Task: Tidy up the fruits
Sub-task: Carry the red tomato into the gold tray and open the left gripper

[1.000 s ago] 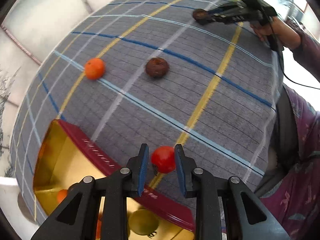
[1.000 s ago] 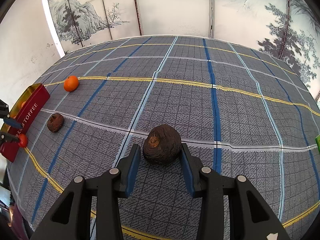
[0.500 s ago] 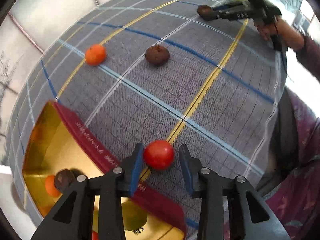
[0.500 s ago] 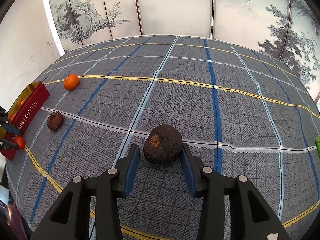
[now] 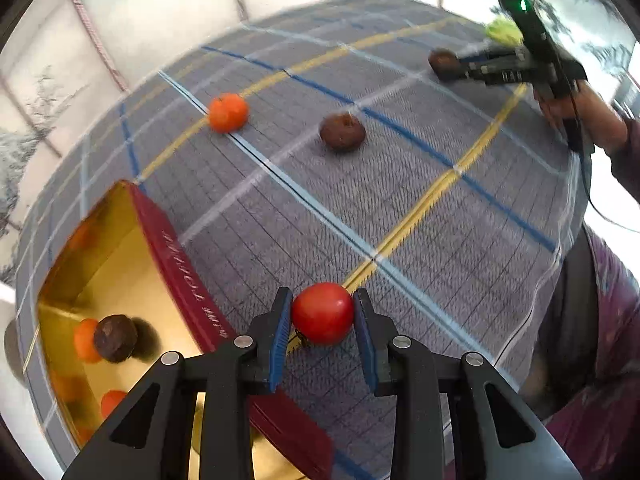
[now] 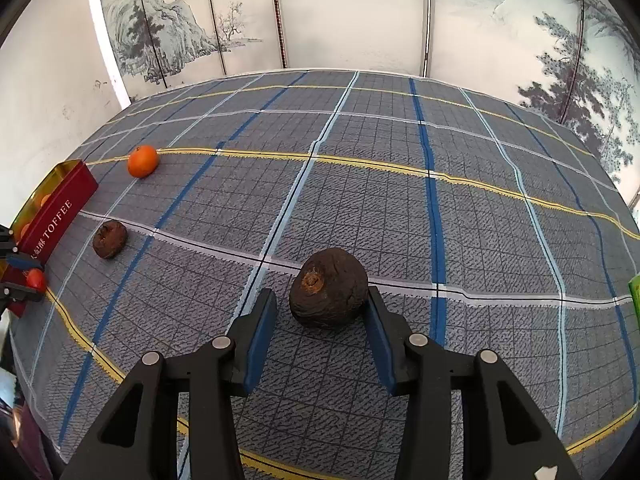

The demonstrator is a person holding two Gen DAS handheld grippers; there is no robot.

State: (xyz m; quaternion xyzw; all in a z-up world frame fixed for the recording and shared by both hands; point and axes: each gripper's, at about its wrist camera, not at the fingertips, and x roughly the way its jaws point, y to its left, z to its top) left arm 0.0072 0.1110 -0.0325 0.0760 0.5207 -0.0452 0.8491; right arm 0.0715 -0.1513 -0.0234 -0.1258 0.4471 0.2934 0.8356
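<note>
step: collecting fruit into the tin (image 5: 120,264) | left tongs (image 5: 322,330) just closing, clamped on red tomato (image 5: 322,313), lower centre | right tongs (image 6: 318,320) opening, apart around brown fruit (image 6: 329,287) on desk (image 6: 400,208) | next: carry tomato over tin, lower left

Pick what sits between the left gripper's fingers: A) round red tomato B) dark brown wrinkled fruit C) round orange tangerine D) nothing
A: the round red tomato sits between the left gripper's blue-padded fingers, beside the red toffee tin.
</note>
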